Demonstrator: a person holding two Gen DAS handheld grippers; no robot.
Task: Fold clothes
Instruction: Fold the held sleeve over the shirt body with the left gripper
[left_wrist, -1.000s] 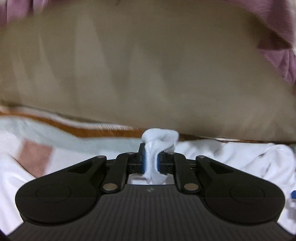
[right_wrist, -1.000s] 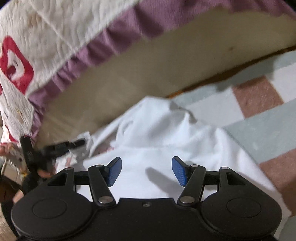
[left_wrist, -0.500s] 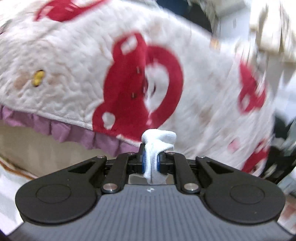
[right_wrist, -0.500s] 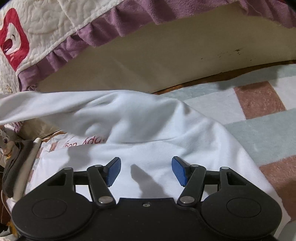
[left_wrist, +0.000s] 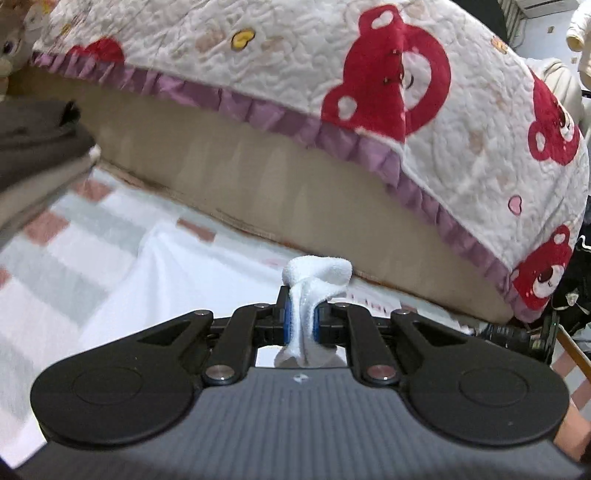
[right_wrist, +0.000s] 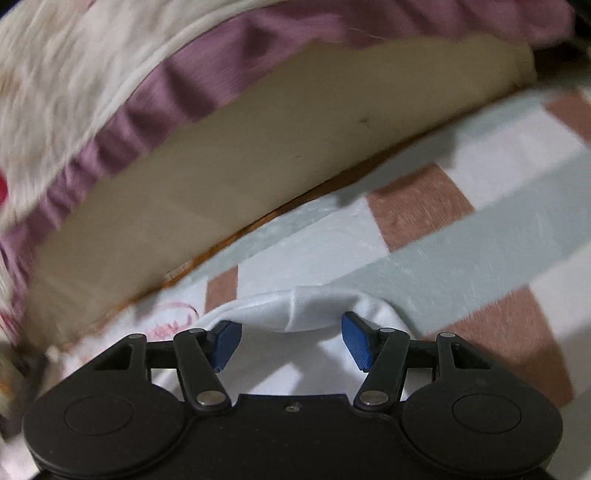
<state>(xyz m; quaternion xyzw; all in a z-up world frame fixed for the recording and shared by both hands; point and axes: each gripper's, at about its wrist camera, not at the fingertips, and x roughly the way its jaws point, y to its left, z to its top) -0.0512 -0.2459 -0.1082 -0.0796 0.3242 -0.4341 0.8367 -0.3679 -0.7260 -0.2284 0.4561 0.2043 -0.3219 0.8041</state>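
Observation:
A white garment (left_wrist: 173, 273) lies spread on a checked blanket (left_wrist: 55, 266) beside a bed. My left gripper (left_wrist: 303, 317) is shut on a bunched fold of this garment, which pokes up between the blue pads and hangs above the rest of the cloth. In the right wrist view a folded edge of the white garment (right_wrist: 306, 306) lies across the tips of my right gripper (right_wrist: 291, 336). Its blue pads (right_wrist: 356, 336) stand wide apart and open, not pressing the cloth. Pink print shows on the garment at the left.
The bed's beige side (left_wrist: 258, 177) and a quilt with red bears and a purple frill (left_wrist: 295, 55) rise close ahead. A dark folded stack (left_wrist: 33, 140) sits at the left. Dark gear (left_wrist: 517, 336) stands at the right. A hand (left_wrist: 570, 432) shows at the lower right.
My left gripper swung sideways and up with the white fold still clamped, the view passing over the quilt. My right gripper shifted, and the garment's edge now lies at its fingertips.

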